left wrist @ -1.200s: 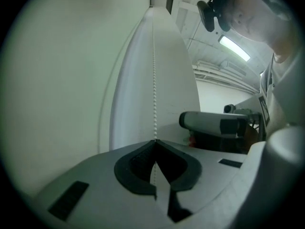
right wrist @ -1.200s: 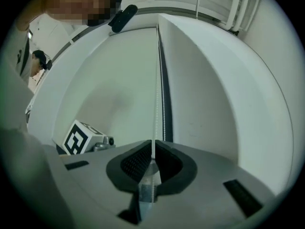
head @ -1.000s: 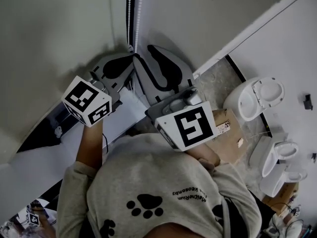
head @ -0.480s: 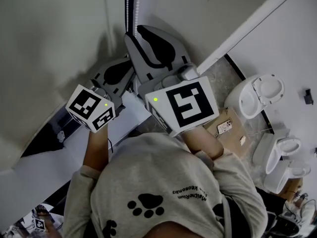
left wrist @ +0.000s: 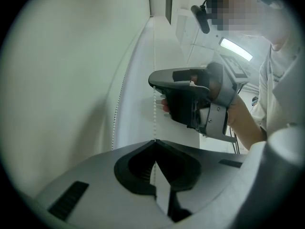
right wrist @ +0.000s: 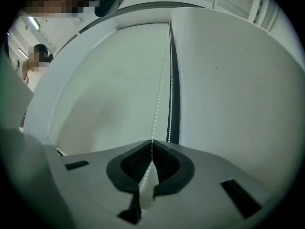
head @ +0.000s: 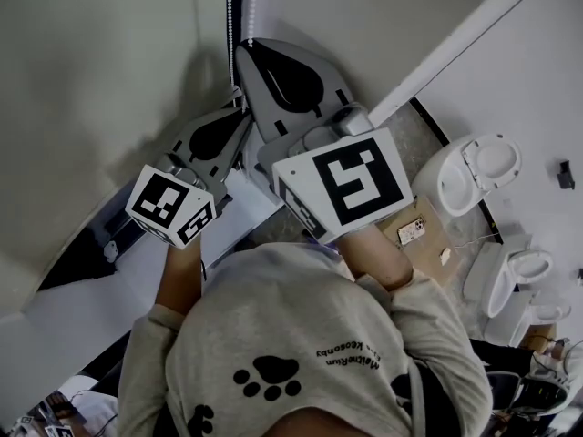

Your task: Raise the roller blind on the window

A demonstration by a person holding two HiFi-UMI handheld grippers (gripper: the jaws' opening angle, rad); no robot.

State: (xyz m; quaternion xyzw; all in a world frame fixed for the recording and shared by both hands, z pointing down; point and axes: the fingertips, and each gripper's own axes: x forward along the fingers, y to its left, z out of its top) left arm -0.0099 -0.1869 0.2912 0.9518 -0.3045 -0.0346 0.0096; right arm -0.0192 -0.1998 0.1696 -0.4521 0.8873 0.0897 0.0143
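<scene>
Jaws of the left gripper [left wrist: 154, 142] are closed on the bead chain [left wrist: 154, 111], which runs up towards 12 o'clock. Jaws of the right gripper [right wrist: 152, 142] are also clamped on the chain, higher up than the left. The roller blind [right wrist: 105, 80] hangs flat at 10 o'clock from the chain. The wall [right wrist: 228, 80] lies at 2 o'clock.

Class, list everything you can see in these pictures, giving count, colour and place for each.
Blind: one, pale, at the window.
Chain: two strands, white beads, at the blind's edge.
Toilets: at least two, white, floor at right.
Box: one, brown, floor beside the toilets.
Shirt: one, grey with paw print, on the person.
Left gripper: one, grey, shut on the chain.
Right gripper: one, grey, shut on the chain higher up.
</scene>
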